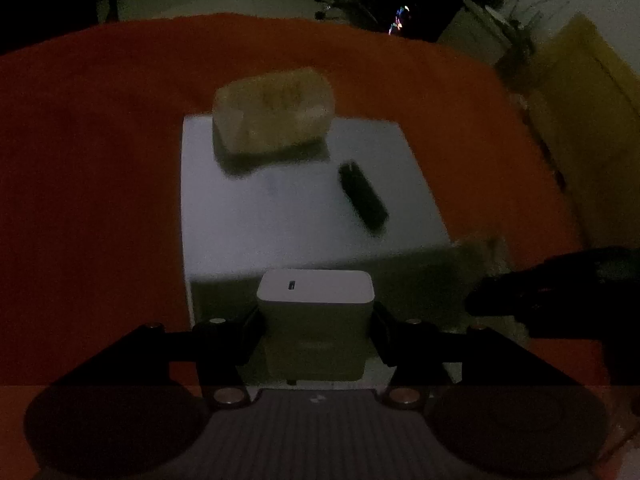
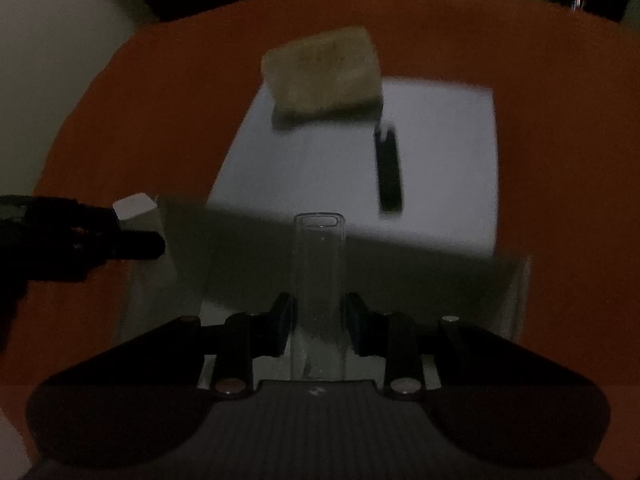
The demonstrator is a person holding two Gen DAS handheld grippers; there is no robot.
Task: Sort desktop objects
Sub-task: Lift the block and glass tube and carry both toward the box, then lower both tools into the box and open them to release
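The light is dim. My left gripper (image 1: 316, 320) is shut on a white charger block (image 1: 316, 292), pads pressed on its two sides, above the near edge of a white mat (image 1: 260, 220). My right gripper (image 2: 318, 320) is shut on a slim, clear grey rectangular case (image 2: 320, 248) that stands up between the pads. A beige woven basket (image 1: 274, 116) sits at the mat's far edge. A small black stick-shaped device (image 1: 363, 196) lies on the mat to the basket's right. In the right wrist view the basket (image 2: 324, 74), the black device (image 2: 389, 168) and the charger (image 2: 134, 208) in the left gripper all show.
An orange cloth (image 1: 80, 160) covers the table around the mat. The right gripper's dark tip (image 1: 500, 296) pokes in at the right edge. A yellow surface (image 1: 580, 100) stands beyond the table on the right. Dark floor and chair legs lie behind.
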